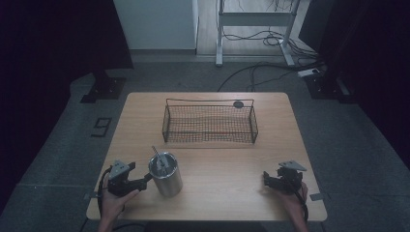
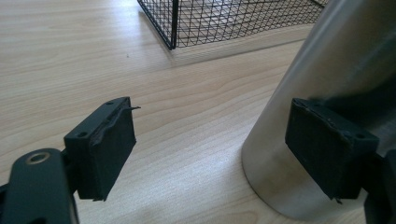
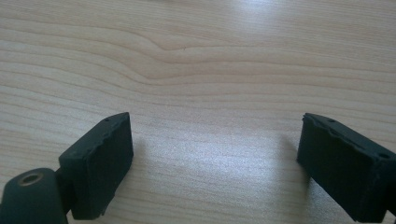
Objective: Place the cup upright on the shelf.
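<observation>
A shiny steel cup stands upright on the wooden table, near its front left. A thin metal handle sticks out of the cup's top. My left gripper lies just left of the cup and points at its side. In the left gripper view my left gripper is open, with bare wood between the jaws, and the cup wall rises behind the right-hand jaw. My right gripper rests at the front right, open over bare table.
A black wire basket sits at the middle back of the table, and its corner appears ahead of the left gripper. A small dark round object lies by its far rim. Cables and a desk frame stand on the floor beyond.
</observation>
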